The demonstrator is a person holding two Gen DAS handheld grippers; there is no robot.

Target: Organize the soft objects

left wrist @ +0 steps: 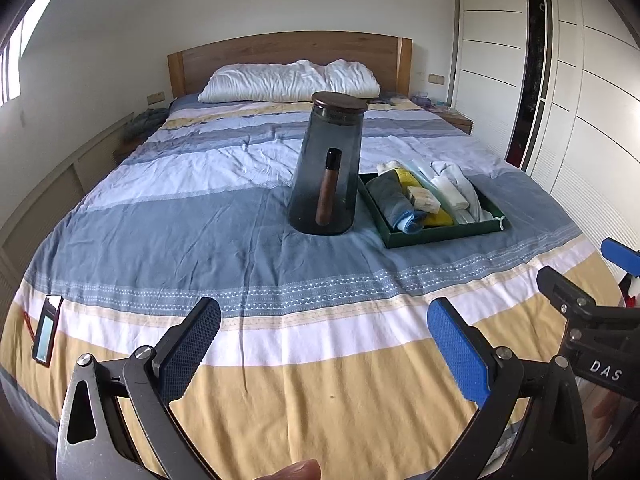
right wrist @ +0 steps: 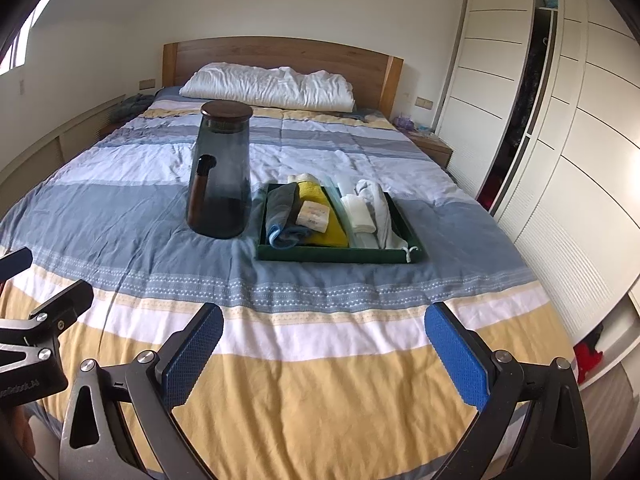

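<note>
A dark green tray (left wrist: pixel 440 236) (right wrist: pixel 336 255) lies on the striped bed, packed with folded soft items: a grey-blue cloth (left wrist: pixel 390 200) (right wrist: pixel 282 210), a yellow cloth (left wrist: pixel 438 218) (right wrist: pixel 332 234), a small beige bar (right wrist: pixel 313 214) and white cloths (left wrist: pixel 456 188) (right wrist: pixel 374 204). Just left of the tray stands a smoky glass jug (left wrist: pixel 326 168) (right wrist: pixel 222 168) with a wooden lid and handle. My left gripper (left wrist: pixel 324 340) hovers open over the bed's foot, empty. My right gripper (right wrist: pixel 324 344) is open and empty too, beside it.
White pillows (left wrist: pixel 288 82) (right wrist: pixel 268 86) rest against the wooden headboard. A phone (left wrist: pixel 48 334) lies at the bed's left edge. White wardrobe doors (right wrist: pixel 560 168) line the right side, with a nightstand (right wrist: pixel 430 146) by the headboard.
</note>
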